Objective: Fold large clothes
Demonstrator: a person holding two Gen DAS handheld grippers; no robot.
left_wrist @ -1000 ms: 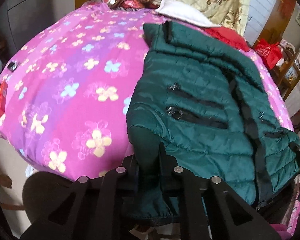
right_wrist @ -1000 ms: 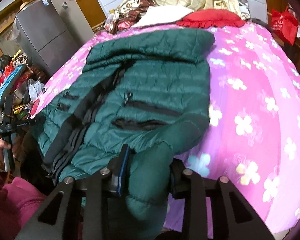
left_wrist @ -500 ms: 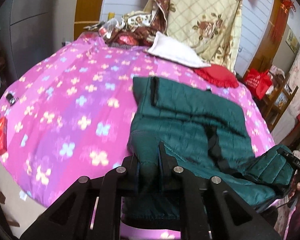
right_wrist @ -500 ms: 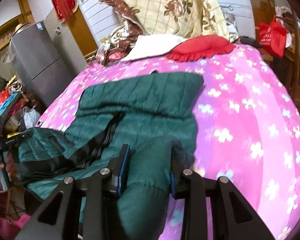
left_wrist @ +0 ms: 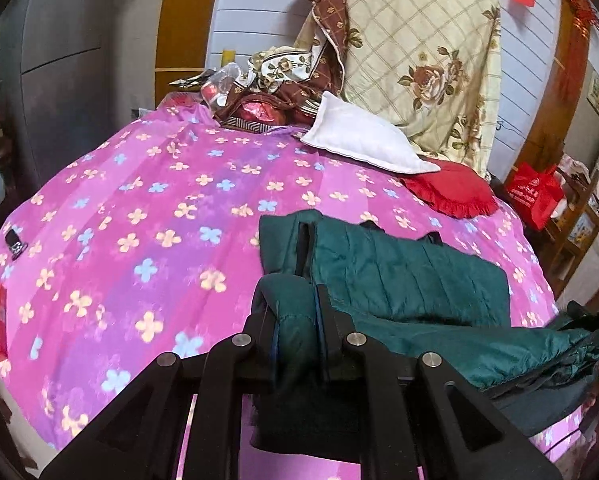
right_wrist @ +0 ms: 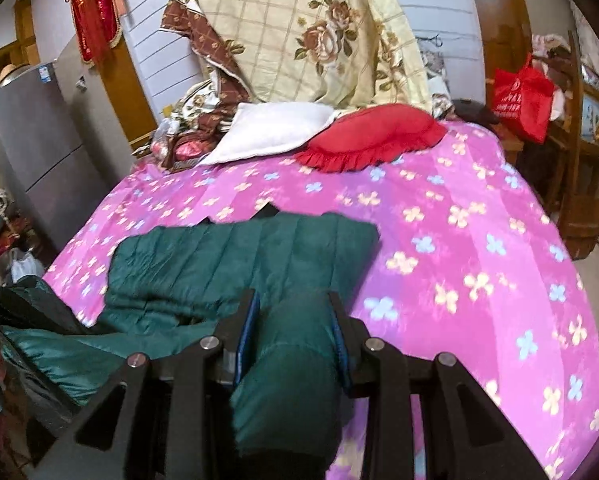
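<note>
I'm gripping with both tools at once. The left gripper (left_wrist: 297,320) is clenched on a bunched corner of the dark green quilted puffer jacket (left_wrist: 403,280), and the right gripper (right_wrist: 293,328) is pinching the matching corner on the other side, its fingers (right_wrist: 246,320) pressed tight into the padding. I'm holding both corners raised at the near edge of the bed, so the near half of the jacket is hanging between the tools while the far half is lying flat on the pink flowered bedspread (left_wrist: 139,240). That looks to me like the middle of a lengthwise fold: two symmetric holds are keeping the hem level, so the lifted half should land square on the flat half.

The jacket is sitting toward the near side of the bed, well apart from the white flat pillow (left_wrist: 359,140) and the red frilled cushion (right_wrist: 375,136) at the far end. I'm judging the next move as carrying both corners away toward the far edge together; slippery shell fabric could slide if one side is leading.
</note>
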